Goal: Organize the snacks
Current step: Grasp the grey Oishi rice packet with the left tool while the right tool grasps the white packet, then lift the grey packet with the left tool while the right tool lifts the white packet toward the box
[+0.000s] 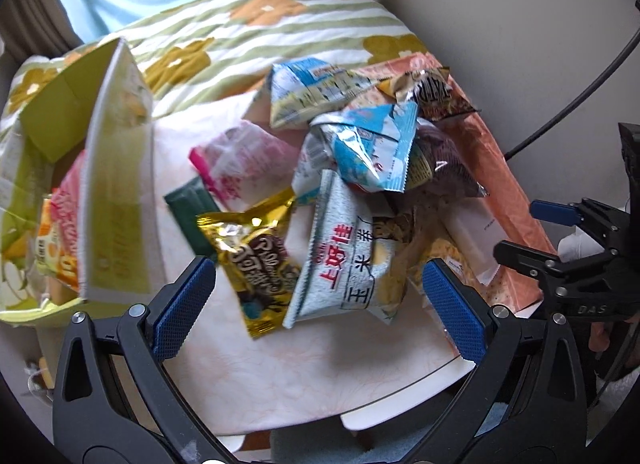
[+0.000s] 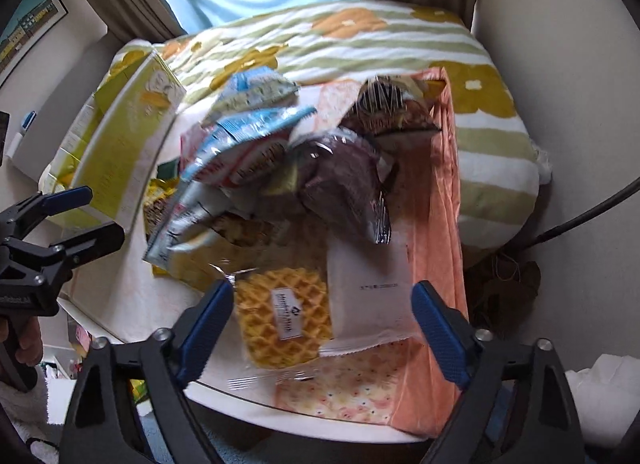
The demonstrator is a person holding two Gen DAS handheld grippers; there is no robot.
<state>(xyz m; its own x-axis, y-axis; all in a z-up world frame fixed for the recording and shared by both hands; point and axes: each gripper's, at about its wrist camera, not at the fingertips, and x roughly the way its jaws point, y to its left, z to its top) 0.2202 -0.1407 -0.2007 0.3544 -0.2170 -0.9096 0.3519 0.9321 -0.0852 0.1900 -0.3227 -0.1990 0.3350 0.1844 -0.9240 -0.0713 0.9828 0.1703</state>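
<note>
A heap of snack packets lies on a small white table (image 1: 320, 376). In the left wrist view my left gripper (image 1: 320, 304) is open and empty, just short of a gold packet (image 1: 256, 260) and a white packet with red characters (image 1: 340, 260). Blue packets (image 1: 368, 144) and a dark packet (image 1: 444, 160) are piled behind. In the right wrist view my right gripper (image 2: 324, 332) is open and empty, its fingers either side of a wrapped waffle (image 2: 284, 316) and a white packet (image 2: 368, 292). The right gripper also shows in the left wrist view (image 1: 516, 232).
A green carton (image 1: 112, 192) with snacks inside stands at the table's left. An orange box (image 2: 436, 232) lies on its side at the right, snacks spilling from it. A flowered striped cushion (image 1: 280, 24) lies behind. The left gripper shows at the left of the right wrist view (image 2: 92, 216).
</note>
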